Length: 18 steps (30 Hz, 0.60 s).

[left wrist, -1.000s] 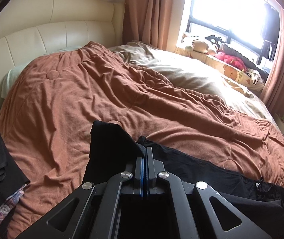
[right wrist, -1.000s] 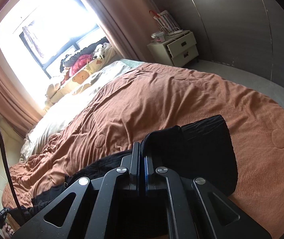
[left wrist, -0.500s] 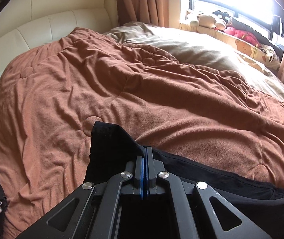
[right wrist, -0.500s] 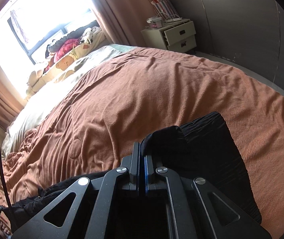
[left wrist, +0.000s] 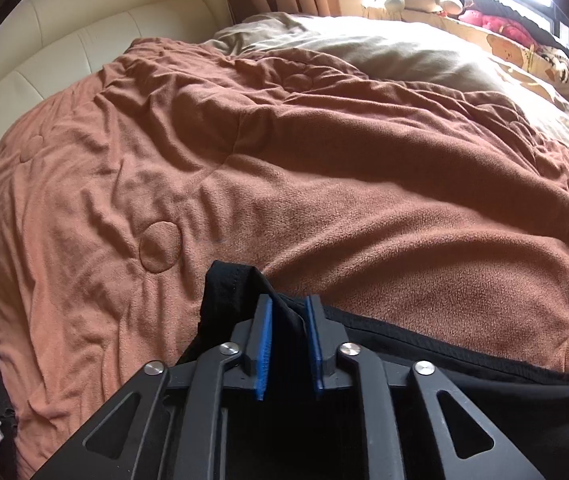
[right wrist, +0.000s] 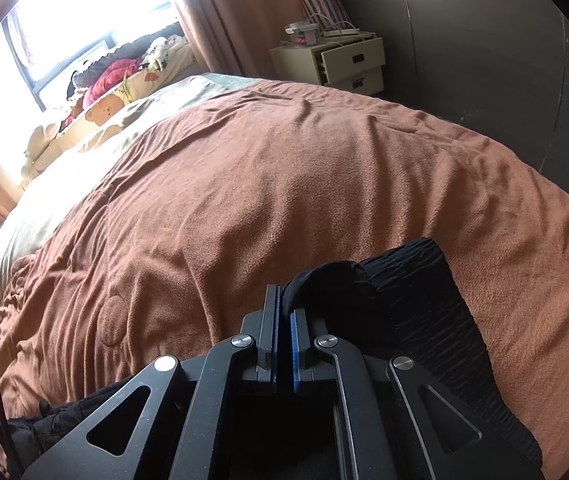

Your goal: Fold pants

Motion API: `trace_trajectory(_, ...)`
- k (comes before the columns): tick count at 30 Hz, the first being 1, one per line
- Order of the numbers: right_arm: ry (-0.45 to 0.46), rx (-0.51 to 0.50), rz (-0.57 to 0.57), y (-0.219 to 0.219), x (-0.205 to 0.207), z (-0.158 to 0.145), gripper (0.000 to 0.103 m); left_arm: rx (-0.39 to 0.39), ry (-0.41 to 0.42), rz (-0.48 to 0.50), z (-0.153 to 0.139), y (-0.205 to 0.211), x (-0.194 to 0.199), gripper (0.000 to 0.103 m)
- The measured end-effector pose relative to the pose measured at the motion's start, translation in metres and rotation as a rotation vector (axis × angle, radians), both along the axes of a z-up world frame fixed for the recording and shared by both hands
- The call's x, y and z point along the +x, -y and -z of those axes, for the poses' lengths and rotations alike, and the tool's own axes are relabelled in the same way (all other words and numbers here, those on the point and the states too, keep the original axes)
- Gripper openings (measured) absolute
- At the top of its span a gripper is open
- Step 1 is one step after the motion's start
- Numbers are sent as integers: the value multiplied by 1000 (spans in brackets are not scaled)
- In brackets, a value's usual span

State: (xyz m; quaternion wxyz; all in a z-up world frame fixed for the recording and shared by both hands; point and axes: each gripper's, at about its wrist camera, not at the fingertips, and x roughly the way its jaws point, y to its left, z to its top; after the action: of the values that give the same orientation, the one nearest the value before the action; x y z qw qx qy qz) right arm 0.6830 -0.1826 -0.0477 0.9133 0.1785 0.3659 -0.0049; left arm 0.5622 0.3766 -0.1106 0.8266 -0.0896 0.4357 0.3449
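The black pants [left wrist: 464, 396] are lying along the near edge of the brown blanket [left wrist: 324, 208], spread between the two tools. The left gripper [left wrist: 287, 312] is opening its jaws, a fold of dark cloth sitting loose between the blue pads [left wrist: 263, 344], no longer pressed. The right gripper [right wrist: 284, 304] is just starting to part too, the bunched waistband [right wrist: 404, 280] seemingly still caught at its tips. Looks like both corners are being set down together so the fold lands square. Cream headboard [left wrist: 64, 52] and bright window [right wrist: 84, 12] sitting well beyond.
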Motion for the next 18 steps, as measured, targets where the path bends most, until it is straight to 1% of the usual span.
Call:
trace_trajectory(1,-23,14,-22,-3,1,3,12,2,-7,15,2,2,-1,63)
trace_trajectory(2,-34,37,-47,-4,1,4,33,2,13,37,1,5,-6,82)
trace_trajectory(3,-30,52,-66,-5,-3,4,59,6,38,59,-1,7,-12,87)
trace_trajectory(4,-12,52,-79,-5,-10,2,68,14,49,70,-3,9,-17,91)
trace_trajectory(5,6,43,-89,-5,-16,0,75,18,48,71,-4,9,-21,91)
trace_trajectory(6,19,37,-109,-5,-23,-3,75,9,48,72,-6,8,-25,91)
trace_trajectory(8,10,23,-149,-5,-32,-6,75,-22,59,78,-9,5,-36,91)
trace_trajectory(10,15,1,-166,-3,-47,-9,75,-25,65,76,-13,4,-47,91)
trace_trajectory(12,12,-19,-168,3,-61,-12,75,-24,64,72,-17,1,-60,91)
trace_trajectory(15,10,-12,-183,21,-87,-12,75,-36,59,72,-20,-1,-81,91)
trace_trajectory(18,-15,-20,-169,33,-109,-9,75,-37,56,76,-25,-3,-105,91)
